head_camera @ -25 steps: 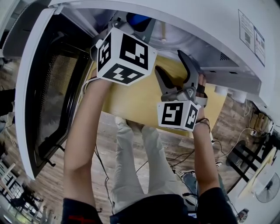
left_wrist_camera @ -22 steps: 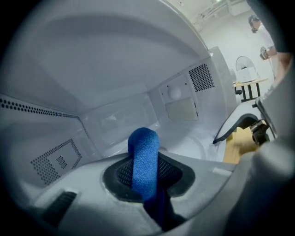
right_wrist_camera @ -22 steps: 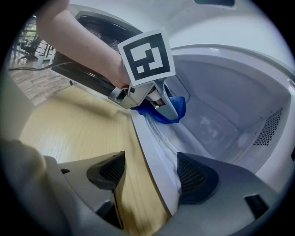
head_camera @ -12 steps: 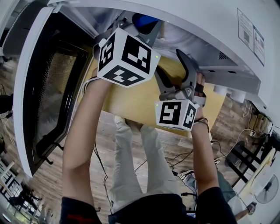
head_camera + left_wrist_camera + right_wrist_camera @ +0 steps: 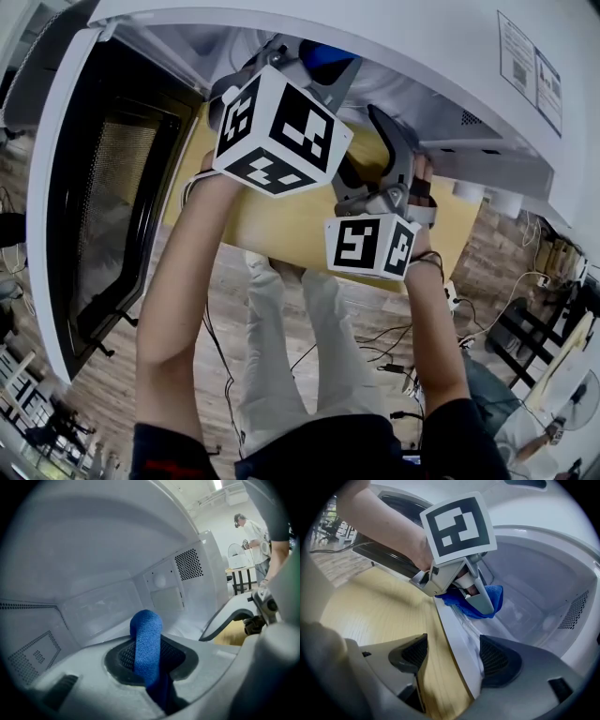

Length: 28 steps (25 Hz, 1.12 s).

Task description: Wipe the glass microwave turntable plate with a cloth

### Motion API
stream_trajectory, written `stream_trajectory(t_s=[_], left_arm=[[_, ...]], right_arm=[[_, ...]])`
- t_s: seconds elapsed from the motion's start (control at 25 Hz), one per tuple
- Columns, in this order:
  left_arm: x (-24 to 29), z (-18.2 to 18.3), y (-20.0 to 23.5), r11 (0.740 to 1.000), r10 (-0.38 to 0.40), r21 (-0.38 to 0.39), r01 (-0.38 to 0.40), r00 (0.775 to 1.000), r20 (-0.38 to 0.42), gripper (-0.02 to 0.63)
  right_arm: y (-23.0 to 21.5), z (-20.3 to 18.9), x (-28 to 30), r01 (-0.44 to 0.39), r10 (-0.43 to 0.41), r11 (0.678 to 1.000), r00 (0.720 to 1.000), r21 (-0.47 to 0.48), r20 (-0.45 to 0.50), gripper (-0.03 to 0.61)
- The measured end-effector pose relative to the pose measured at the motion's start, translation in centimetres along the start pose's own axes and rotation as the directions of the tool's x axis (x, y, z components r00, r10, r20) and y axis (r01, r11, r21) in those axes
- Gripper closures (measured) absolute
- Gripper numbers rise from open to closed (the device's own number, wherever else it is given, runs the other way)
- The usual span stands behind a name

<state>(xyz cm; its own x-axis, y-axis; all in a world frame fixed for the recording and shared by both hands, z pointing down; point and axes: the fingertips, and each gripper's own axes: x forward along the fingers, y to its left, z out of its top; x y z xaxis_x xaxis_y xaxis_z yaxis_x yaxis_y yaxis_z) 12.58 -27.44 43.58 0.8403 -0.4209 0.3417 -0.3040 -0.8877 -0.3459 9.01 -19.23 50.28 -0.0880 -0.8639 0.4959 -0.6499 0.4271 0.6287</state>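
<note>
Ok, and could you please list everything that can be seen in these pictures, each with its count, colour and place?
White microwave oven: one, white, top of the head view, its door open at the left.
Light wooden table top: one, yellowish, in front of the oven's opening.
Blue woven cloth: one, blue, inside the oven's cavity.
Floor cables: several, dark, on the wooden floor.
Background person: one, light top, far off.
Left gripper: one, grey, shut on the cloth.
Right gripper: one, grey, jaws apart at the oven's front edge.
Forearms: two, behind the grippers.
</note>
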Motion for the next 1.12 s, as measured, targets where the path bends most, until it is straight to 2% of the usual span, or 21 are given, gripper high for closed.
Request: stream_trajectory(t_s=[0.2,0.48,0.76,1.12], left_arm=[[0.0,0.3,-0.8,1.0,-0.024,-0.015,0.024,1.0,0.015,0.549],[0.3,1.0,-2.1,0.997,-0.077,0.022,0.076,0.997,0.018,0.549],[0.4,0.7,-1.9,0.998,-0.061,0.027,0.06,0.998,0.008,0.549],[-0.1,-0.2,-0.3,0.999,0.03,0.01,-0.03,0.999,-0.016,0.549]], right_arm=[[0.0,0.0,0.1,0.0,0.0,1.0,1.0,0.001,0.0,0.261],[0.0,0.0,0.1,0.005,-0.005,1.0,1.0,0.001,-0.003,0.261],[0.0,-0.1,0.1,0.003,-0.003,1.0,1.0,-0.002,-0.003,0.261],[0.0,-0.1,0.0,0.007,-0.007,1.0,1.0,-0.006,-0.008,0.262]])
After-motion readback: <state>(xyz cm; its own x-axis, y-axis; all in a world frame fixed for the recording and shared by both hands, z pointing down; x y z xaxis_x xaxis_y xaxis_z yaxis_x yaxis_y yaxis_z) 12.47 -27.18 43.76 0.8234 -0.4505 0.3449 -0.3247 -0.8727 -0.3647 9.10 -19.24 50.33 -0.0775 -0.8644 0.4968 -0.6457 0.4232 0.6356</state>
